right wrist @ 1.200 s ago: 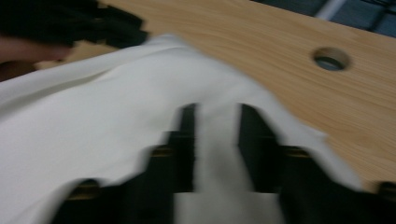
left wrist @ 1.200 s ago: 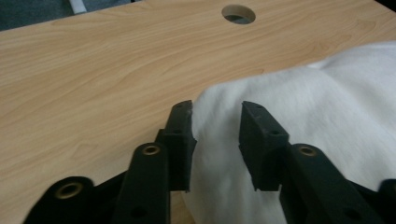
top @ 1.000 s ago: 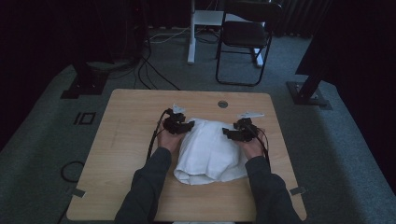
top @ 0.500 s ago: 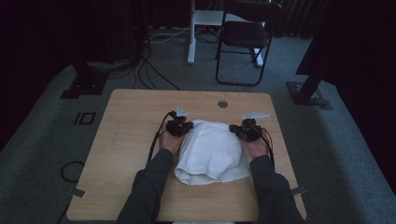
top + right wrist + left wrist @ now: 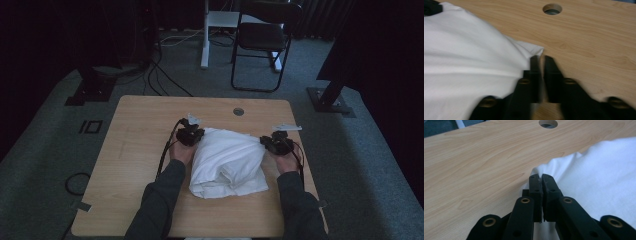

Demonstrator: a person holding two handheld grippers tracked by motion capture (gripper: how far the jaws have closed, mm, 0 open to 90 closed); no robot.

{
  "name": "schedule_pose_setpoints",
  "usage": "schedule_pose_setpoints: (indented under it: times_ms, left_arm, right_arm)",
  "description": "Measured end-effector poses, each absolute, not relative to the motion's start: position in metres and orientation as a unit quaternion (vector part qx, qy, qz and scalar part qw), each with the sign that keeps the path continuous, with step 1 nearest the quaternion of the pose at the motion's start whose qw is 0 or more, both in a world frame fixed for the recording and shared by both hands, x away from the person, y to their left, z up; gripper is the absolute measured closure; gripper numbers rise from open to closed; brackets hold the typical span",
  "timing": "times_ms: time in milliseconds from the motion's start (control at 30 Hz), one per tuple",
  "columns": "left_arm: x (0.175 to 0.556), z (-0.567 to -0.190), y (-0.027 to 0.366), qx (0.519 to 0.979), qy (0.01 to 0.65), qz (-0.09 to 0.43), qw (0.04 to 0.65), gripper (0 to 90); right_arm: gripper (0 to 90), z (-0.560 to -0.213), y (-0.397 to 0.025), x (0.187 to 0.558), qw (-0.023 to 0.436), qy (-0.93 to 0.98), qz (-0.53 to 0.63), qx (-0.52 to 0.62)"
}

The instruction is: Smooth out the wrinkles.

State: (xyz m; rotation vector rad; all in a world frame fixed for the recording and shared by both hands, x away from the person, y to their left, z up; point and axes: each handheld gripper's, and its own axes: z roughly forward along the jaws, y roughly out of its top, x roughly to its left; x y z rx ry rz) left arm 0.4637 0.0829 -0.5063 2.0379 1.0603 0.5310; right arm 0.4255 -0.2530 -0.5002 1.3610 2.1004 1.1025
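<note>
Spreading since a second ago, your right gripper (image 5: pixel 276 143) now pulls its pinched corner of the white cloth (image 5: pixel 227 162) toward the tabletop's (image 5: pixel 145 135) right edge while the left gripper (image 5: pixel 190 135) fingers clamp the opposite corner mid-table, so unfolding looks underway.

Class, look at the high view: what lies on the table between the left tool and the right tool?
The white cloth, bunched and folded, spans the stretch between the left tool and the right tool, seen in the high view.
</note>
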Motion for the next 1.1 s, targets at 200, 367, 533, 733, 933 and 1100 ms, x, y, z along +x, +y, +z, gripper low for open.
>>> schedule_pose_setpoints:
  times_ms: [200, 367, 533, 733, 933, 1100]
  left_arm:
    - [0.45, -0.494, 0.088, 0.791, 0.412, 0.225, 0.392, 68.8]
    - [0.428, -0.477, 0.087, 0.784, 0.402, 0.23, 0.414, 64.9]
    - [0.41, -0.476, 0.07, 0.804, 0.365, 0.2, 0.425, 66.3]
    - [0.402, -0.495, 0.056, 0.826, 0.348, 0.179, 0.405, 67.2]
    - [0.401, -0.499, 0.057, 0.823, 0.353, 0.177, 0.409, 67.6]
    - [0.392, -0.487, 0.059, 0.81, 0.363, 0.18, 0.424, 65.9]
  right_arm:
    - [50.9, -0.487, -0.241, 0.399, 0.189, 0.755, 0.428, 0.46]
    - [43.3, -0.494, -0.22, 0.368, 0.144, 0.778, 0.447, 0.416]
    - [45.3, -0.513, -0.201, 0.358, 0.112, 0.8, 0.43, 0.404]
    - [85.3, -0.524, -0.202, 0.352, 0.091, 0.826, 0.403, 0.383]
    - [88.7, -0.521, -0.242, 0.336, 0.102, 0.824, 0.393, 0.395]
    - [62.7, -0.527, -0.247, 0.336, 0.141, 0.83, 0.347, 0.413]
